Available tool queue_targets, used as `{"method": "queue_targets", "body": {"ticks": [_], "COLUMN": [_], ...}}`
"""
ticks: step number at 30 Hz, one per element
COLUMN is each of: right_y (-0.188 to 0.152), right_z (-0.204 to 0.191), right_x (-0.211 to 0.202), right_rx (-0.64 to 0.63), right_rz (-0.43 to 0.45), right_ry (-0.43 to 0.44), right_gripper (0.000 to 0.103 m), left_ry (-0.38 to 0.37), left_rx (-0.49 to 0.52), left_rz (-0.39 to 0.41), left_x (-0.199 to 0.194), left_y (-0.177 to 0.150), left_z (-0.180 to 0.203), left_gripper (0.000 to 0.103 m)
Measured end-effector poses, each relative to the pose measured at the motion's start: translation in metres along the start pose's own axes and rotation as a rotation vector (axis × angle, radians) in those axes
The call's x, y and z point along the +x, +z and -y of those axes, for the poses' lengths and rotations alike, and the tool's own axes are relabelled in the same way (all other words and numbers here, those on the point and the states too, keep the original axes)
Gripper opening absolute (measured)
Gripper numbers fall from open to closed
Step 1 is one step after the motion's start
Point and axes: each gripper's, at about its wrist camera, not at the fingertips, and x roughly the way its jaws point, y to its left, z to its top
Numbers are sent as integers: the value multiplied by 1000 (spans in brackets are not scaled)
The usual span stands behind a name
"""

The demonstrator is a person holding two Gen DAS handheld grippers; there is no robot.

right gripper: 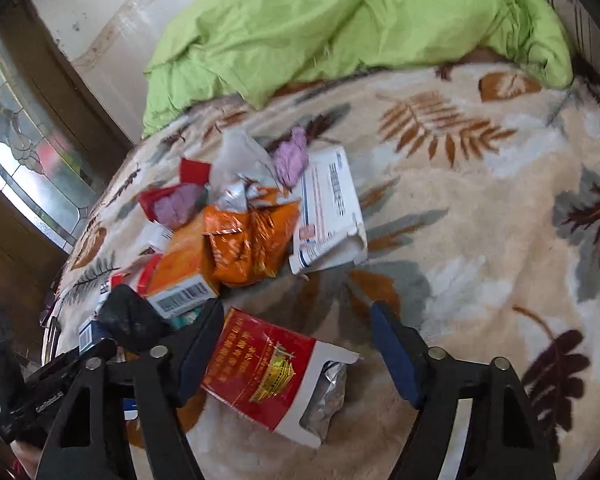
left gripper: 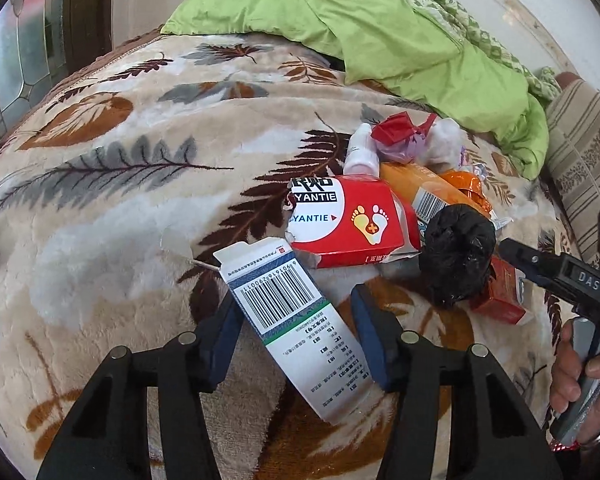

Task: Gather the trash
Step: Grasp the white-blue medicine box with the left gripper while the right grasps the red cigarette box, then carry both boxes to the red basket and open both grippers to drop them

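Leaf-print blanket (left gripper: pixel 112 200) carries your litter; both jaws gape, left gripper (left gripper: pixel 296 344) straddling the barcode box (left gripper: pixel 296 320), right gripper (right gripper: pixel 300 344) the red carton (right gripper: pixel 268 376).

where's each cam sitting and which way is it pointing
Left wrist: on the left gripper, looking forward over the leaf-print blanket at a white barcode box; its two open fingers show, plus the hand holding the other gripper.
Right wrist: on the right gripper, looking down at a red cigarette pack; its open fingers show.
Shared: black bag, green bedding.
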Motion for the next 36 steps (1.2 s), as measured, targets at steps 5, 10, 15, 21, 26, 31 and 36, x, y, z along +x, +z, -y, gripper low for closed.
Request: {"method": "queue_targets", "body": {"ticks": [5, 10, 15, 21, 26, 31, 36], "right_y": [-19, -54, -55, -54, -56, -59, -75], "right_z": [-24, -62, -72, -71, -71, -66, -68], "right_x": [-5, -10, -3, -8, -28, -55, -72], "right_rx": [-108, -332, -386, -360, -310, -221, -176], "right_rz": [-76, -132, -103, -98, -56, 11, 54], "right_ry": [56, 3, -91, -122, -132, -116, -104], "right_gripper": [74, 74, 64, 59, 58, 58, 58], "left_ry": [3, 12, 50, 66, 37, -24, -30], "left_rx": [-2, -1, 34, 59, 1, 10, 102], "left_rz": [0, -4, 5, 20, 19, 49, 147], "left_x": [-1, 1, 5, 3, -7, -31, -64], "left_y": [-1, -2, -5, -8, -9, -16, -26], "left_z": [0, -1, 6, 8, -1, 1, 19], "left_gripper": [53, 53, 54, 54, 40, 34, 34]}}
